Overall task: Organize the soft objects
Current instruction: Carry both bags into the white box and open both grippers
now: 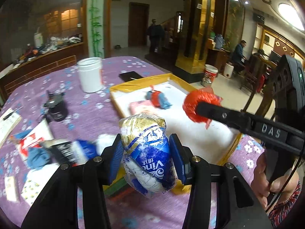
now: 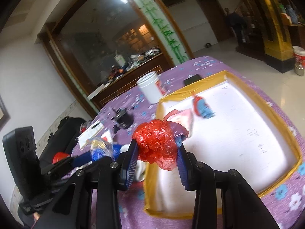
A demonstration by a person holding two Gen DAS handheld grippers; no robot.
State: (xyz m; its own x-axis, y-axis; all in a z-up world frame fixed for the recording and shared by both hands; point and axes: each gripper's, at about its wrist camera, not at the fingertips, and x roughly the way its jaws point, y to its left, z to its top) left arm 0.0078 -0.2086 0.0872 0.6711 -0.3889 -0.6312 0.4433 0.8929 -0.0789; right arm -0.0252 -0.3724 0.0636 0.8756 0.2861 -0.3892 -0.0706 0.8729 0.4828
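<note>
My left gripper (image 1: pixel 146 152) is shut on a tissue pack (image 1: pixel 147 152) in blue, white and gold wrap, held above the near edge of the white tray (image 1: pixel 200 133) with yellow taped rim. My right gripper (image 2: pixel 157 152) is shut on a crumpled red plastic bag (image 2: pixel 158 143), held over the tray's near left corner (image 2: pixel 152 171); the bag also shows in the left wrist view (image 1: pixel 200 103). In the tray lie a pink soft pack (image 1: pixel 141 106) and a small blue and red soft toy (image 1: pixel 159 100), also seen in the right wrist view (image 2: pixel 203 106).
A purple flowered cloth (image 1: pixel 91 103) covers the table. On it stand a white jar (image 1: pixel 90 74), a black jar (image 1: pixel 57 108), a black flat case (image 1: pixel 130 75), and papers and packets (image 1: pixel 34 143) at the left. A hand (image 1: pixel 274 183) holds the right gripper.
</note>
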